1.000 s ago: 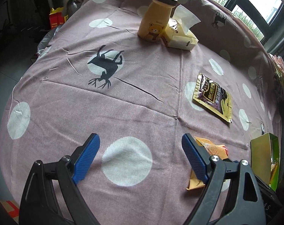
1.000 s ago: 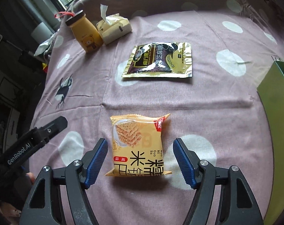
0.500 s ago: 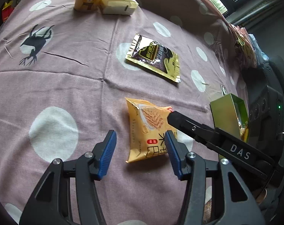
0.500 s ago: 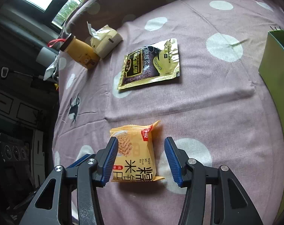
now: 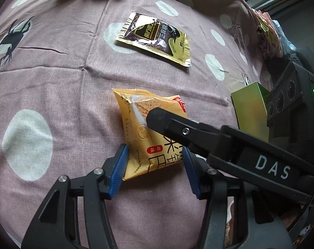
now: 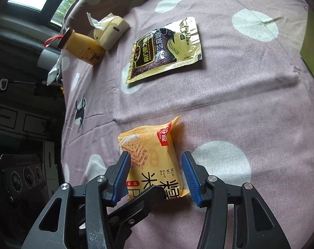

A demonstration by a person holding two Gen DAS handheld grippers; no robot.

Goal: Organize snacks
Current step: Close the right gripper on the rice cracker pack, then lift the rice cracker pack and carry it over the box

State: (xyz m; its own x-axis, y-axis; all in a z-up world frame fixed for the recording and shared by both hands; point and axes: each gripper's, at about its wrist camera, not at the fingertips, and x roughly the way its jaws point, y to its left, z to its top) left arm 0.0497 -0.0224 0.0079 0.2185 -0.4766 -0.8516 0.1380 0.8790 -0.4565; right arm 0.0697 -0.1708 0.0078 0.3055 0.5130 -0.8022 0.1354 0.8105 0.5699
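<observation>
The task looks to be at its very start — neither snack has reached the green box (image 5: 250,112), which stands open at the right side of the table, and I cannot see what, if anything, is inside it. The orange rice-cracker packet (image 5: 152,132) lies flat on the pink spotted cloth (image 5: 53,78), near the box but apart from it. Both tools are set around this one packet. The left gripper (image 5: 154,166) has its blue pads pressed against the packet's two long edges at the near end, the wrapper bulging a little between them, so I judge it clamped on the packet. The right gripper (image 6: 154,176) straddles the same packet; its left pad touches the wrapper, while a thin gap seems to remain at the right pad, so I read it as bracketing, not squeezing. In the left wrist view one of the right gripper's fingers lies across the top of the packet.

Left to do, as I judge it — lift the packet and set it in the box, then fetch the black-and-gold sachet (image 6: 165,49), which lies untouched farther up the cloth. The yellow bear bottle (image 6: 82,47) and tissue pack (image 6: 111,31) stand at the far edge, beside each other
</observation>
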